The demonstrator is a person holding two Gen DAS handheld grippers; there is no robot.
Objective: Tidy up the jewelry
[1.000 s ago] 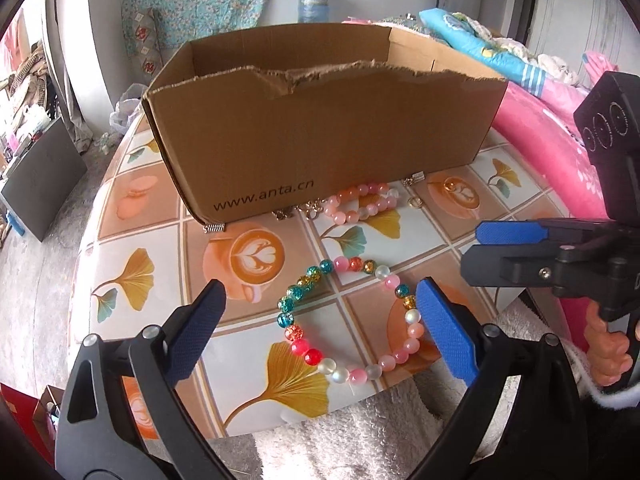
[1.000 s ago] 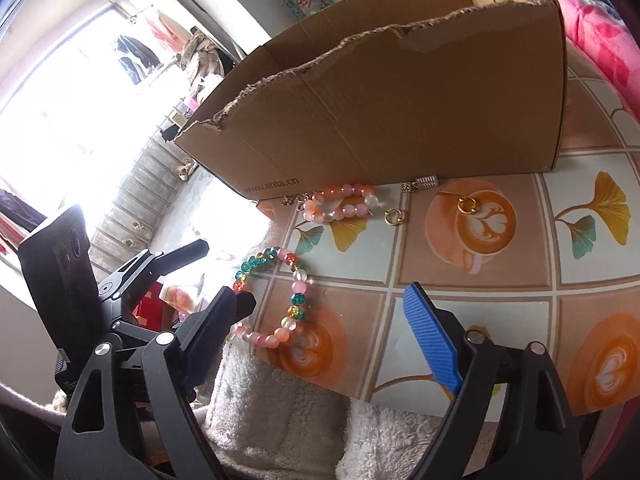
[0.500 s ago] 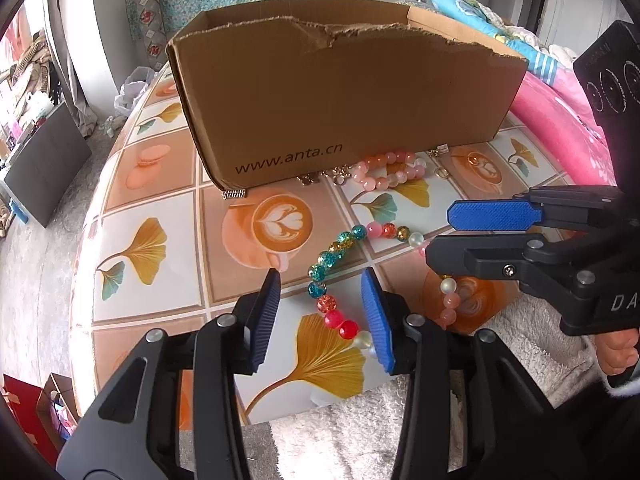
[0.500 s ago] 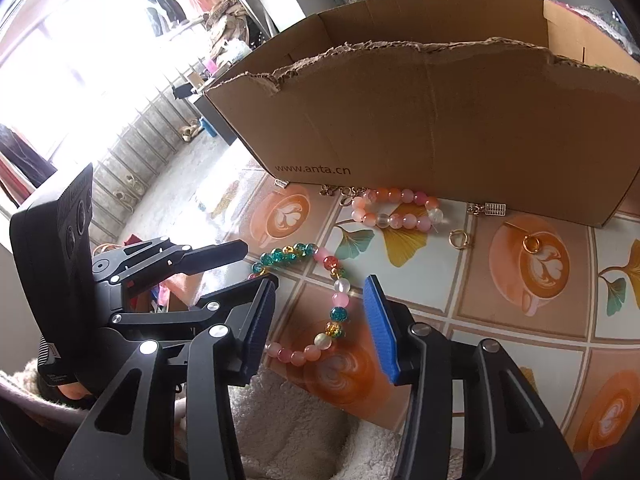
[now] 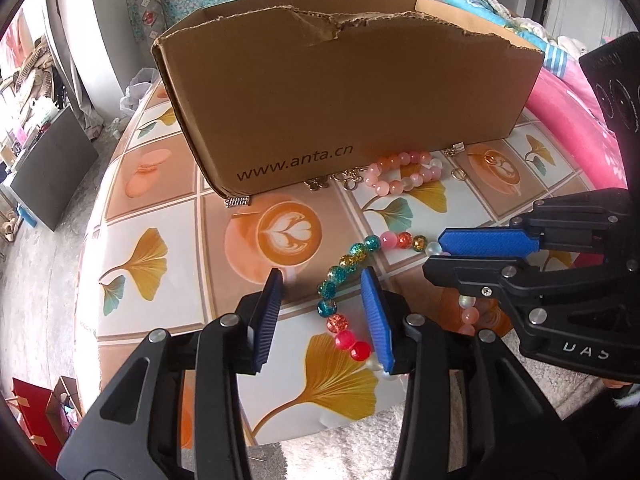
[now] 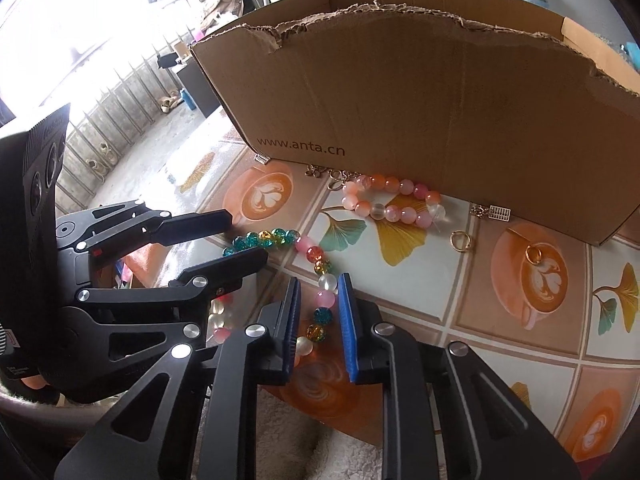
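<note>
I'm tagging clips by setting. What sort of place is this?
Probably a lived-in bedroom at home: pink bedding beside a small table with a leaf-and-latte print cover, clothes and clutter by a bright window, and a reused cardboard box.

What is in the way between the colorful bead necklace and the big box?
The pink bead bracelet and small gold charms lie against the cardboard box, whose tall front wall faces the multicolored bead strand. Both tongs, left and right, straddle that strand.

You can read "www.anta.cn" printed in dark letters low on the front wall of the cardboard box (image 5: pixel 352 92), and the partial letters "DAS" on the black body of the right gripper (image 5: pixel 476 254).
</note>
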